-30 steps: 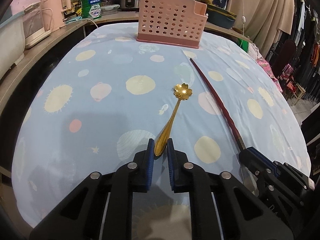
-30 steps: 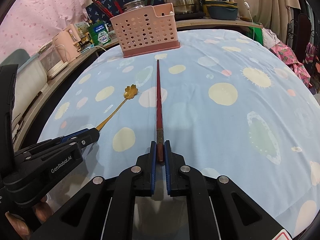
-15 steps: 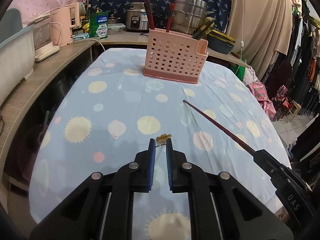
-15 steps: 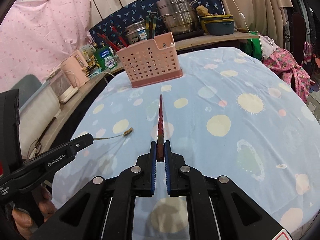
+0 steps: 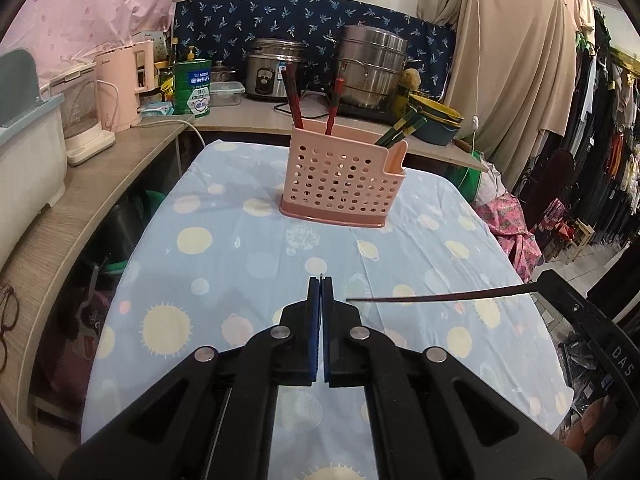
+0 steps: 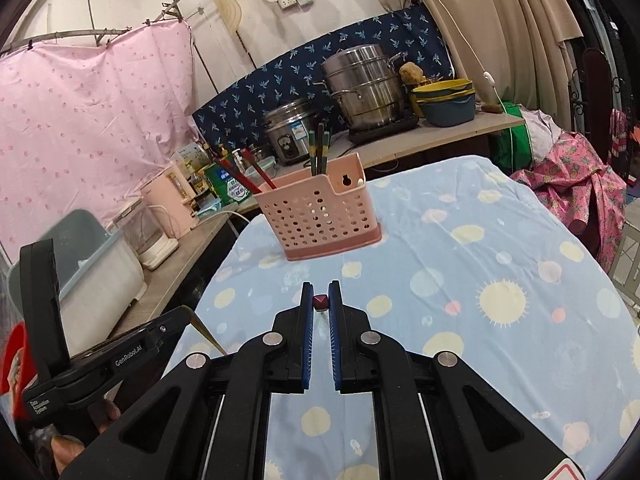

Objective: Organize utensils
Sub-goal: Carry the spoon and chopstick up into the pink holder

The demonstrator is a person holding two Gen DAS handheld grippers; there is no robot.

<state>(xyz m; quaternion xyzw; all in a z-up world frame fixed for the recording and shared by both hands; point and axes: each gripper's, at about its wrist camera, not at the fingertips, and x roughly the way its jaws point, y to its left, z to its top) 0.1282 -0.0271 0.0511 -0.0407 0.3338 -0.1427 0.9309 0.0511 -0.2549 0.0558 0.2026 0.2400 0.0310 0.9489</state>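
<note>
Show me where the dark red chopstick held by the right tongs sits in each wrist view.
Left wrist view: the dark red chopstick runs as a thin line from the right edge toward the picture's middle, above the tablecloth.
Right wrist view: only its end shows, clamped between the right tongs, pointing away from the camera.
Shared landmark: the pink utensil basket.

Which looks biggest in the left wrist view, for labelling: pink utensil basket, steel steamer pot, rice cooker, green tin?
1. pink utensil basket, though it is nearest
2. steel steamer pot
3. rice cooker
4. green tin
</note>
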